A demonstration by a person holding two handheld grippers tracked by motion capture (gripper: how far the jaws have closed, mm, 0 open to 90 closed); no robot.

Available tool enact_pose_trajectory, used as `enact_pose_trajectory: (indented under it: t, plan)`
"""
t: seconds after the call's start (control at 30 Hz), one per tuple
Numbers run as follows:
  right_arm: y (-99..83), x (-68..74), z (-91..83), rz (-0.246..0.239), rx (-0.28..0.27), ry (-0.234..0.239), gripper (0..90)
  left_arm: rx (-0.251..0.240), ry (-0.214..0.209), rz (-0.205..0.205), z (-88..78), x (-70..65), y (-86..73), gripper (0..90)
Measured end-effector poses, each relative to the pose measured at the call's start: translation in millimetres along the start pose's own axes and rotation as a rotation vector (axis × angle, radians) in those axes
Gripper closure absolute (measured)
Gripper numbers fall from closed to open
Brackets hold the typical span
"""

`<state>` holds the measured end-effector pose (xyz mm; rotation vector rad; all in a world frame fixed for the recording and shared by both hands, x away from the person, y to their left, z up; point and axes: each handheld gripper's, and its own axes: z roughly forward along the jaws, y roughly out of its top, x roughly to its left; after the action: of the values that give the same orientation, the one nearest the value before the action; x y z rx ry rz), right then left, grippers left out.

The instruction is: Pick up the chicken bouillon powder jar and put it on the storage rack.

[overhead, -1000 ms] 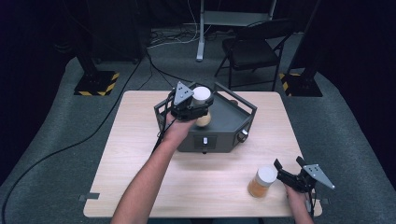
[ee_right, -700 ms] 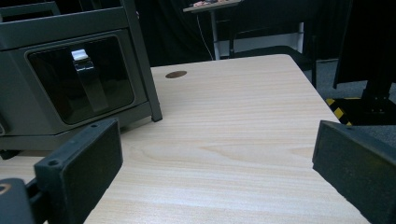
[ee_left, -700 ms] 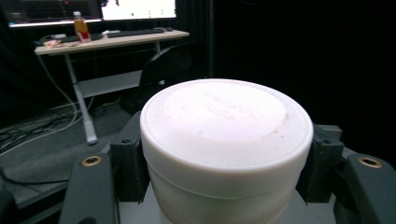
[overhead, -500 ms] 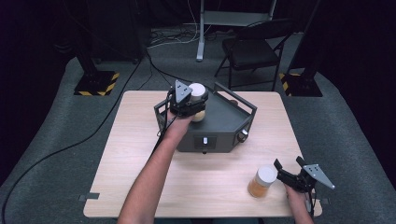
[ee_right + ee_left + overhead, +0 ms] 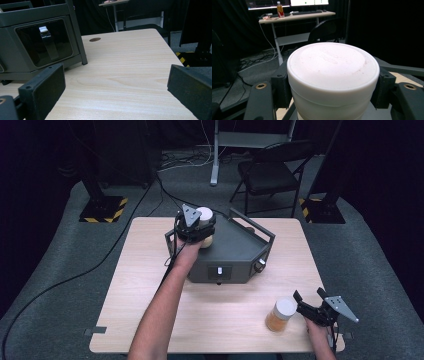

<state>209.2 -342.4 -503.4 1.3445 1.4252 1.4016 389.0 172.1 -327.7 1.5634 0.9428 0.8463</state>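
Note:
My left gripper (image 5: 196, 226) is shut on a jar with a white lid (image 5: 204, 214) and holds it over the left rear corner of a dark grey box-shaped machine (image 5: 235, 255). In the left gripper view the jar's white lid (image 5: 333, 67) sits clamped between the two black jaws, my left gripper (image 5: 333, 92) pressing on both sides. A second jar (image 5: 280, 315), white-lidded with orange contents, stands near the table's front right. Just right of it my right gripper (image 5: 309, 296) rests open. In the right gripper view my right gripper (image 5: 117, 92) has nothing between its jaws.
The grey machine (image 5: 37, 42) has a dark front window with a small latch and a knob at its right corner. The wooden table (image 5: 150, 285) carries it. A folding chair (image 5: 270, 175), stands and cables are on the floor behind.
The left gripper with its jar has shifted slightly to the left over the machine. The right gripper and the orange jar have stayed where they were.

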Motion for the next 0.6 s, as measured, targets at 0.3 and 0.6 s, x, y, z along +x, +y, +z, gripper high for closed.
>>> enact_pose_trajectory:
  t: [0.3,0.6]
  plan:
    - [0.1,-1.2,0.1,0.006,0.0,0.004,0.6,0.024,-0.022,-0.006,4.3,2.0,-2.1,34.0]
    - [0.9,-2.1,-0.1,0.01,0.005,0.005,0.6,0.027,-0.033,-0.042,4.5,5.5,-3.8,33.9]
